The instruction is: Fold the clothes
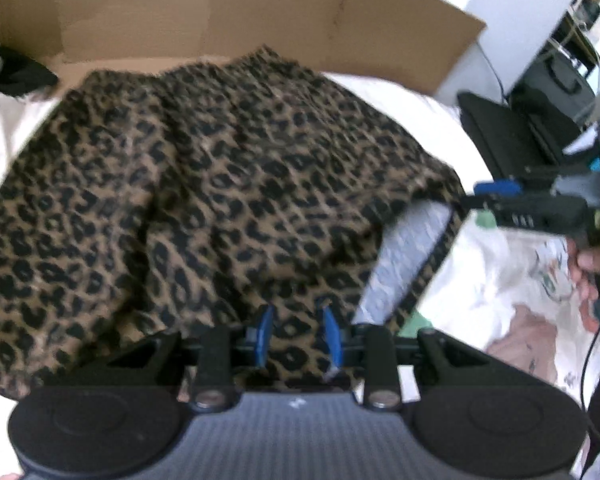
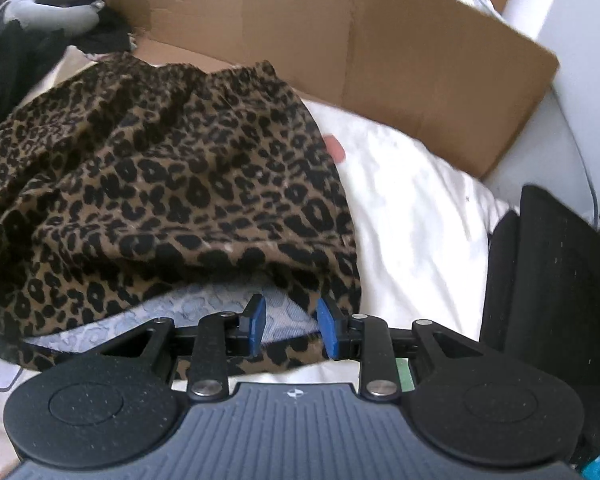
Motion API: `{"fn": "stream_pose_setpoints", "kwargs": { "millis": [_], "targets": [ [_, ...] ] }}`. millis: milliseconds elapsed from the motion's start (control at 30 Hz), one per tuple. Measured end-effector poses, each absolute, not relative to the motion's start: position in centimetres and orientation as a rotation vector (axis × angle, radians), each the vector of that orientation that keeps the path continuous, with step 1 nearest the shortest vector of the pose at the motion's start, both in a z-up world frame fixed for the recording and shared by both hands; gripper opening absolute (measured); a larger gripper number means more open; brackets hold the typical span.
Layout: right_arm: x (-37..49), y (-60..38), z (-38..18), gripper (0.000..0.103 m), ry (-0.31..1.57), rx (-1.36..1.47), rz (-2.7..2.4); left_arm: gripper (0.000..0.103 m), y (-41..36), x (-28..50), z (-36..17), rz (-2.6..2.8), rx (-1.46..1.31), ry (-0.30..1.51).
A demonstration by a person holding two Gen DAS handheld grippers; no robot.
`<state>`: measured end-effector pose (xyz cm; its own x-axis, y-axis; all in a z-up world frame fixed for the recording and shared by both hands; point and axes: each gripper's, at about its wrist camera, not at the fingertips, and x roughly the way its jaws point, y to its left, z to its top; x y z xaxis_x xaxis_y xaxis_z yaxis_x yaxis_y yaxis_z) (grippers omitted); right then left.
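A leopard-print garment (image 1: 220, 180) lies spread on a white sheet (image 1: 380, 92), its gathered waistband toward the cardboard. My left gripper (image 1: 298, 332) is at the near hem, blue pads narrowed with leopard fabric between them. In the left wrist view my right gripper (image 1: 476, 200) holds the right corner of the hem raised, baring the pale inner side. In the right wrist view the garment (image 2: 160, 168) arches over the right gripper (image 2: 288, 324), whose pads sit at the open hem with fabric between them. A hand (image 1: 588, 264) holds that tool.
A flattened cardboard sheet (image 2: 340, 32) stands along the far side. To the right is a black padded object (image 2: 548, 264). At the far left lie a grey neck pillow (image 2: 56, 4) and dark clothes (image 2: 4, 64). Printed bedding (image 1: 512, 292) covers the near right.
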<state>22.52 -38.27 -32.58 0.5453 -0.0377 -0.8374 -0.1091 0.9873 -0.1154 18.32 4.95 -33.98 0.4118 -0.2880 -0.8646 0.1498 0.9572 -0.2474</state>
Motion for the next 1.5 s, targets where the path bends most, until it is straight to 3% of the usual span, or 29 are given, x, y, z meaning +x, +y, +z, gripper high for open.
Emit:
{"fn": "stream_pose_setpoints", "kwargs": {
  "millis": [167, 667, 1233, 1300, 1333, 1367, 1500],
  "targets": [
    [22.1, -39.2, -33.9, 0.044, 1.016, -0.126, 0.024, 0.031, 3.8, 17.5, -36.2, -0.282, -0.147, 1.136],
    [21.8, -38.7, -36.2, 0.048, 0.994, -0.248, 0.016, 0.045, 3.0, 16.0, -39.0, -0.328, -0.039, 1.170],
    [21.8, -38.2, -39.0, 0.051, 0.945, -0.446, -0.039, 0.047, 2.9, 14.9, -39.8, -0.376, 0.113, 1.135],
    [21.7, -38.0, -39.4, 0.052, 0.926, -0.482, -0.031, 0.043, 2.9, 14.7, -39.6, -0.377, 0.119, 1.131],
    [21.7, -38.0, -39.5, 0.052, 0.916, -0.505, -0.031, 0.034, 3.0, 14.7, -39.6, -0.374, 0.111, 1.131],
    [21.6, -37.9, -39.5, 0.052, 0.907, -0.528, -0.031, 0.017, 3.0, 14.7, -39.5, -0.372, 0.102, 1.131],
    [21.8, -39.0, -38.5, 0.050, 0.876, -0.495, -0.088, 0.008, 3.7, 14.7, -38.5, -0.362, 0.055, 1.124]
  ]
}}
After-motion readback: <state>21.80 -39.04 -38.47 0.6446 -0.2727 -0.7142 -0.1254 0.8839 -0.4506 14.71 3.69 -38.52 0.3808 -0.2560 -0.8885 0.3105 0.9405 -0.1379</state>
